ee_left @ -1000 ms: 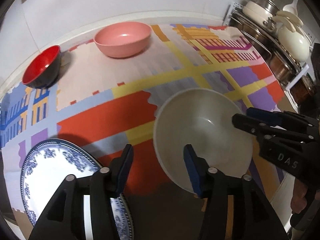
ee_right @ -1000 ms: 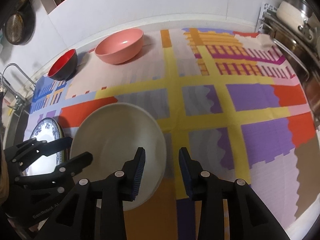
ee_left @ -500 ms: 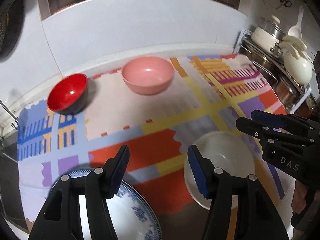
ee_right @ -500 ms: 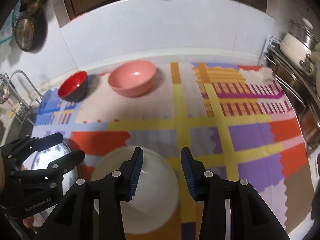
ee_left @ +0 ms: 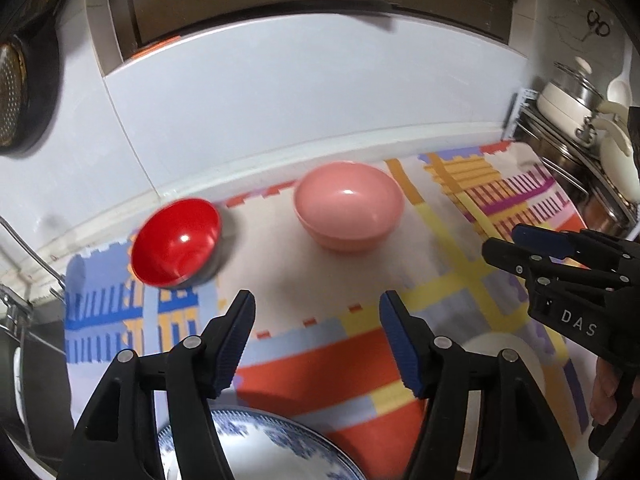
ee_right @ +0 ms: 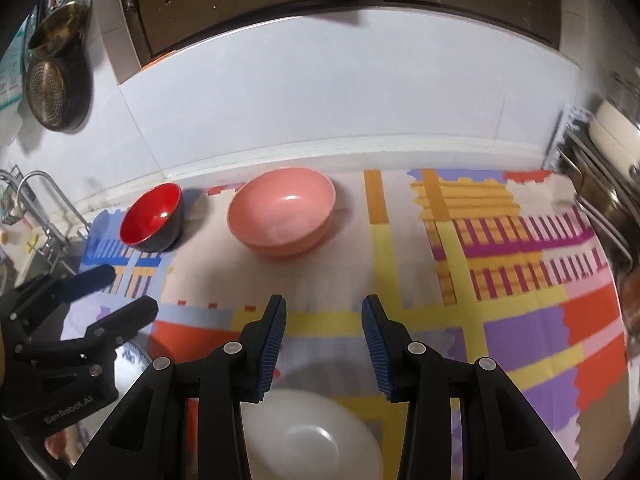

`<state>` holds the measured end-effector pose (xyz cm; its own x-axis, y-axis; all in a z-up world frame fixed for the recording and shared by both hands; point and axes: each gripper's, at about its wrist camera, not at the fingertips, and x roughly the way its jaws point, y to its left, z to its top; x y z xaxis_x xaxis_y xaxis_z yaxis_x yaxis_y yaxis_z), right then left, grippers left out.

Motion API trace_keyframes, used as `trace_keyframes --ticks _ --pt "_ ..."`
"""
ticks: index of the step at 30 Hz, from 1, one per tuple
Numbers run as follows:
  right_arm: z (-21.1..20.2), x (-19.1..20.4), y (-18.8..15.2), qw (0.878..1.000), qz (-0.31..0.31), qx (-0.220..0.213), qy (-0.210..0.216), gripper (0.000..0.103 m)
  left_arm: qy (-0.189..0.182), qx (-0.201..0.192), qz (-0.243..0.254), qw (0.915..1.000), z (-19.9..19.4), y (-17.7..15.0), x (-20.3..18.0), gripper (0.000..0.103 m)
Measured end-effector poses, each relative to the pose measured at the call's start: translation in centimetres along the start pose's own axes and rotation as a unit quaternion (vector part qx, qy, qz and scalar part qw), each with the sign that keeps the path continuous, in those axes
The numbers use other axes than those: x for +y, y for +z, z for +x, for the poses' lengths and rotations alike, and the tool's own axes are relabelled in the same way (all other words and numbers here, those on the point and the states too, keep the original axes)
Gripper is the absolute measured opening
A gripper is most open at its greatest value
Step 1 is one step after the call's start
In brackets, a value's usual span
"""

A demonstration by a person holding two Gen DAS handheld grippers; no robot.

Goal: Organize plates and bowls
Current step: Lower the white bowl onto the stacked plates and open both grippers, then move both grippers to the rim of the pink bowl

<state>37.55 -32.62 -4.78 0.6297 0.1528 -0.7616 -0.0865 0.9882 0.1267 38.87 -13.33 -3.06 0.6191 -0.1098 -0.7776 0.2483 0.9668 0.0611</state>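
Both the left gripper (ee_left: 318,340) and right gripper (ee_right: 323,340) hover wide, empty. The white bowl (ee_right: 312,436) and plate (ee_left: 260,452) sit near the counter's front edge; a careless nudge could tip them off.

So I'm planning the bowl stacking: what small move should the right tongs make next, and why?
Probably bring the right tongs down and back onto the white bowl rim. They are open and empty, the bowl sits directly below them, and the pink bowl and red bowl stand farther off.
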Motion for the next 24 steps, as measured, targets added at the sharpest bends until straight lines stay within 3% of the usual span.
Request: trace_keyframes --ticks 11,24 --pt "3.5 0.9 4.1 1.000 -0.026 0.004 -0.001 0.041 0.021 -0.013 -0.013 0.9996 3.4 3.5 2.5 0.071" --pt "10.3 0.3 7.2 0.999 -0.016 0.047 0.015 0.041 0.010 0.024 -0.006 0.9996 10.8 6.5 3.1 0.071"
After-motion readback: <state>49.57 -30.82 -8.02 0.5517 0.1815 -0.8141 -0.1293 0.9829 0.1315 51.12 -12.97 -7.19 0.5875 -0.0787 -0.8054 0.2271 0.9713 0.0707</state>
